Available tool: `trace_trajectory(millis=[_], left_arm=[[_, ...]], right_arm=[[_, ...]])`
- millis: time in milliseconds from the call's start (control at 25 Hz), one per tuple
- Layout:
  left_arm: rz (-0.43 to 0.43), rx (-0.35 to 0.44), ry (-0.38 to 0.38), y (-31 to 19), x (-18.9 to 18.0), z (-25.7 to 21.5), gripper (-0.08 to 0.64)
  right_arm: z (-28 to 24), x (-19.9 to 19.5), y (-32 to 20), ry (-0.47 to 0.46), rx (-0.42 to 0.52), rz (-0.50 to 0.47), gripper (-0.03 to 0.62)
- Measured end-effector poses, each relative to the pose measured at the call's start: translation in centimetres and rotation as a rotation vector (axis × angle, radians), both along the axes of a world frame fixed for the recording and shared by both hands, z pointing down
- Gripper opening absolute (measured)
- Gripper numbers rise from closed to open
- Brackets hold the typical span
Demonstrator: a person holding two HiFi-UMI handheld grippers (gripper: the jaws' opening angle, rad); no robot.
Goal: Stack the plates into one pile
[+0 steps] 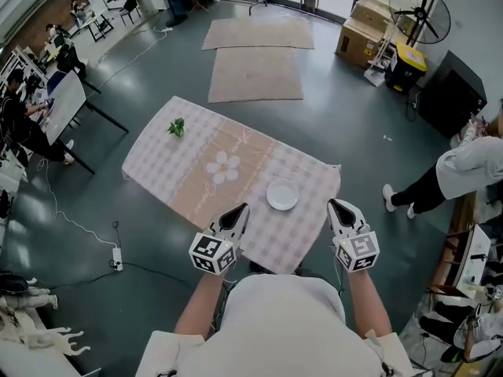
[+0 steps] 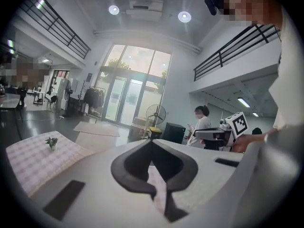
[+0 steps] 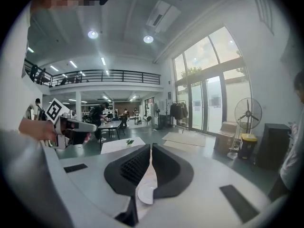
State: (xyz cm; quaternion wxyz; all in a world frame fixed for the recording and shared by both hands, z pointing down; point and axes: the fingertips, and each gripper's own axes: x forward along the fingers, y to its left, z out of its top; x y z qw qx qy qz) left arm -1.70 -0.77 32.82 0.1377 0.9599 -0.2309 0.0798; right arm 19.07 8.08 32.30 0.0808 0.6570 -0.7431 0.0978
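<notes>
A white plate (image 1: 281,195) lies on the checked tablecloth (image 1: 196,151), near the table's front right; whether it is one plate or a pile I cannot tell. My left gripper (image 1: 240,210) hangs over the near edge, left of the plate, jaws shut and empty. My right gripper (image 1: 335,205) hangs to the plate's right, off the cloth's corner, also shut and empty. In the left gripper view the jaws (image 2: 152,141) meet with nothing between them. In the right gripper view the shut jaws (image 3: 150,147) point level, and a sliver of the plate (image 3: 145,194) shows low behind them.
A small green plant (image 1: 176,127) stands at the table's far left corner. Two rugs (image 1: 255,73) lie on the floor beyond. A person (image 1: 464,171) stands at the right, near a fan (image 1: 419,14), boxes and a black cabinet. Desks with people are at the left.
</notes>
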Motion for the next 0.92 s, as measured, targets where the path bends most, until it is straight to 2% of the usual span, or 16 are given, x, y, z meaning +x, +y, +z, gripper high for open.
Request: trace_trajectory(millis=[280, 920], left_arm=[[0.008, -0.013, 0.011, 0.4, 1.2, 0.0, 0.006], [0.004, -0.061, 0.035, 1.1, 0.4, 0.8, 0.006]], right_arm=[[-0.3, 0.7, -0.1, -0.012, 0.013, -0.010, 0.038], [0.0, 0.9, 0.0, -0.051, 0.019, -0.012, 0.038]])
